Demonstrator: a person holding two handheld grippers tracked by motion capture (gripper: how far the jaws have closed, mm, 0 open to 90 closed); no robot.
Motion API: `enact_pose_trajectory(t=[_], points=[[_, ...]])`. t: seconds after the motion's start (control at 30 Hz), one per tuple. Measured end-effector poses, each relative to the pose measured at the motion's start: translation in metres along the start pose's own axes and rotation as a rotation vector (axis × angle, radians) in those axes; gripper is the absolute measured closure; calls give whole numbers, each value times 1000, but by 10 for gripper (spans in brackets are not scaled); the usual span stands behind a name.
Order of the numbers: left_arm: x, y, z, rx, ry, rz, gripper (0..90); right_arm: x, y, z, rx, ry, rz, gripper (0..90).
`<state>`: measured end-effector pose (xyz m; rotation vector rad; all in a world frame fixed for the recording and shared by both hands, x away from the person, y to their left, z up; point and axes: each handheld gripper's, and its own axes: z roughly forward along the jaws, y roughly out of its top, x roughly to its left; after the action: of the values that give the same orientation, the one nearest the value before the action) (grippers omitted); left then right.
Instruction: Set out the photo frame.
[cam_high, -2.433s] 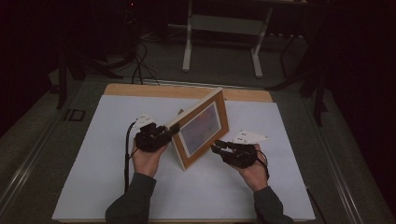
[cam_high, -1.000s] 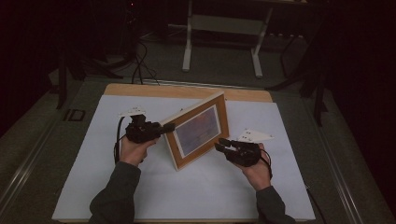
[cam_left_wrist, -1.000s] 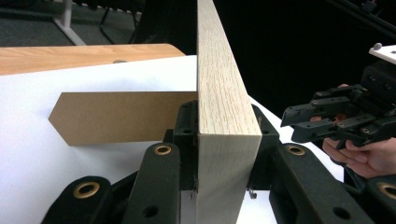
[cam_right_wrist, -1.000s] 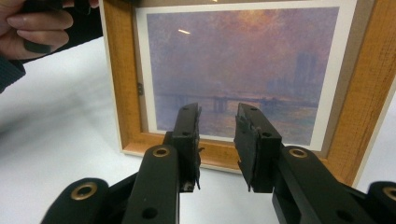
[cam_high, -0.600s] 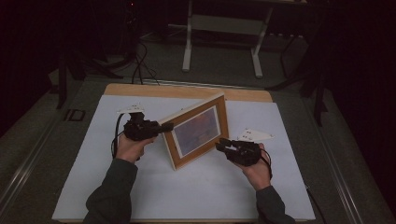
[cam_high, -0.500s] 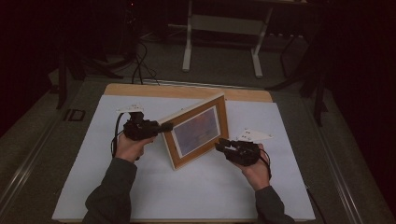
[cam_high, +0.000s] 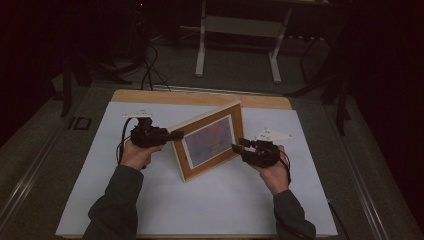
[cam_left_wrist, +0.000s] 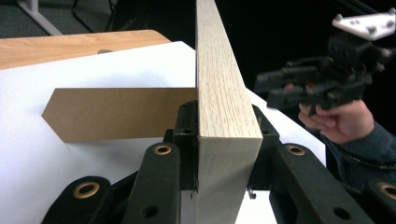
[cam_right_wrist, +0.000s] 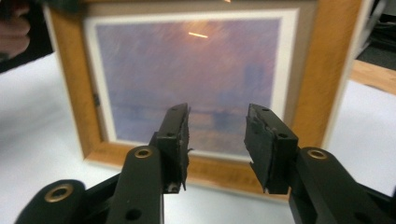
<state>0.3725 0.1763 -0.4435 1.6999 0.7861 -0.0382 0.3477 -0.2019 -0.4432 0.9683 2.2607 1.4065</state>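
Left tool (cam_high: 176, 135) level, clamped on the picture frame's (cam_high: 210, 141) edge; right tool (cam_high: 236, 146) level (jaws just opening, nothing between).

A light, open-grained wooden picture frame (cam_left_wrist: 224, 116) with glossy glazing and a matt brown cardboard stand (cam_left_wrist: 121, 114) sits on smooth white paper sheet (cam_high: 225, 205) over a wood-topped table (cam_high: 200, 97).

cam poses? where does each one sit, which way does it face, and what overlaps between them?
High view: above the person's side, looking forward and down on the white table; both forearms, left gripper, right gripper.
Left gripper view: rides the left gripper, looking along the picture frame edge it clamps; right gripper beyond.
Right gripper view: rides the right gripper, jaws just opened, facing the frame's front.
Shared: all three show the frame and table.
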Motion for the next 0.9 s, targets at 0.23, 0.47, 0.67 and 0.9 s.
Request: enact_pose_trajectory(t=[0.23,0.47,0.67,0.9], points=[[5,1,0,-7,-16,4,716,-19,20,13,15,-64,5,478],[8,2,1,-2,-20,10,717,-37,29,25,9,-98,11,400],[10,5,1,7,-21,16,717,-53,30,37,21,-92,38,364],[14,6,2,9,-39,15,716,-67,30,52,32,-66,91,333]])
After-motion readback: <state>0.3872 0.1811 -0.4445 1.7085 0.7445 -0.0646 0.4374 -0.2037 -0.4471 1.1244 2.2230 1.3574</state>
